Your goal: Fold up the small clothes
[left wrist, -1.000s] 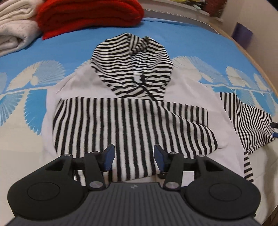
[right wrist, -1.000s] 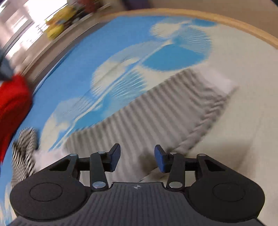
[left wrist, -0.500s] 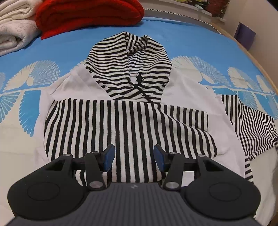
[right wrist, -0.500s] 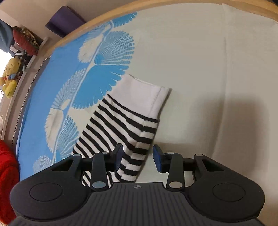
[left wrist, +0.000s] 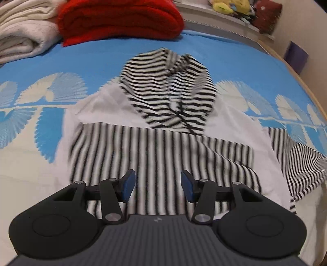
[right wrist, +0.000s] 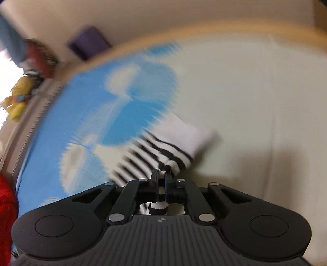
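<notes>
- Across the bed sheet (left wrist: 126, 47), blue with pale fan prints, I see the striped hoodie (left wrist: 163, 147) lying flat, hood at the far end and hem nearest my left camera; it sits much as it did half a second ago, only blurrier and a little farther right in view.
- Far left, the red blanket (left wrist: 118, 18) and the cream towel (left wrist: 22, 30) are stacked past the hood, and more of the shelf with the yellow plush toy (left wrist: 231, 5) shows at the far right than before.
- On the right side, the hoodie's sleeve (right wrist: 163, 151) stretches away over the sheet, its white cuff (right wrist: 188, 137) at the far end; in the right camera the sleeve looks smeared by motion.
- My left gripper (left wrist: 157, 183) hovers over the hem with its blue pads wide apart and nothing between them, the same as in the earlier frames.
- My right gripper (right wrist: 161, 177) is the change: half a second ago its fingers stood apart on either side of the sleeve edge, and now they are pinched together on a fold of striped fabric just short of the cuff.
</notes>
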